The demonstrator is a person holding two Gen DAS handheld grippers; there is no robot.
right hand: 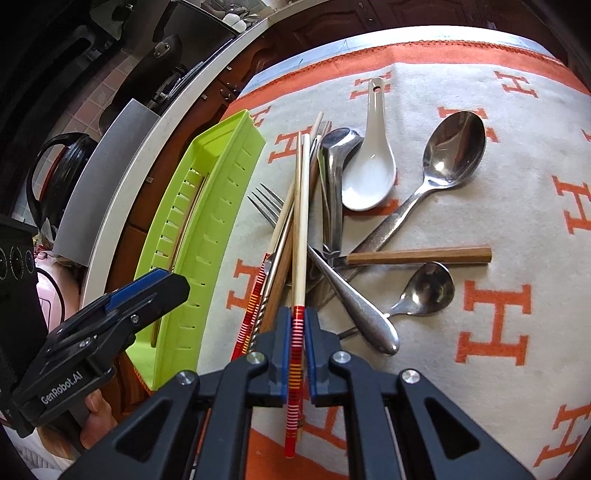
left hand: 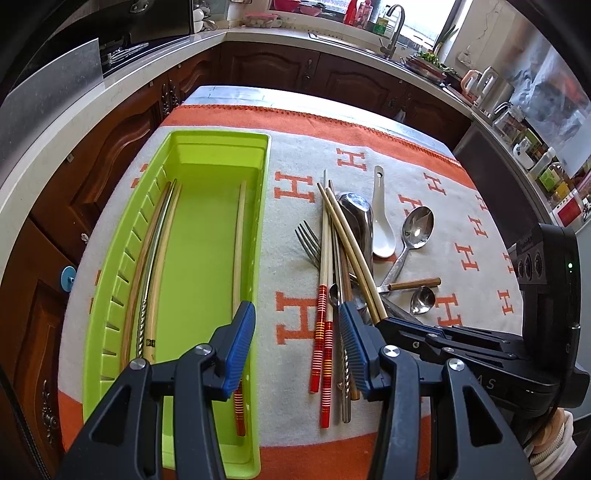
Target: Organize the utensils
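A lime green utensil tray (left hand: pixel 207 155) lies at the left on the blanket and holds several chopsticks (left hand: pixel 238 240). A pile of chopsticks, a fork (left hand: pixel 308 240), metal spoons (right hand: pixel 454 147) and a white ceramic spoon (right hand: pixel 369 173) lies to its right. My right gripper (right hand: pixel 298 325) is shut on a pale chopstick with a red striped end (right hand: pixel 301 229), tilted up over the pile. My left gripper (left hand: pixel 297 314) is open and empty, hovering over the tray's right wall; it also shows in the right wrist view (right hand: pixel 147 291).
The orange and cream blanket (left hand: pixel 424 155) covers the table. Dark wooden cabinets (left hand: pixel 273 70) and a pale counter with a sink tap (left hand: pixel 391 29) surround the table. A wooden-handled utensil (right hand: pixel 421 255) lies across the pile.
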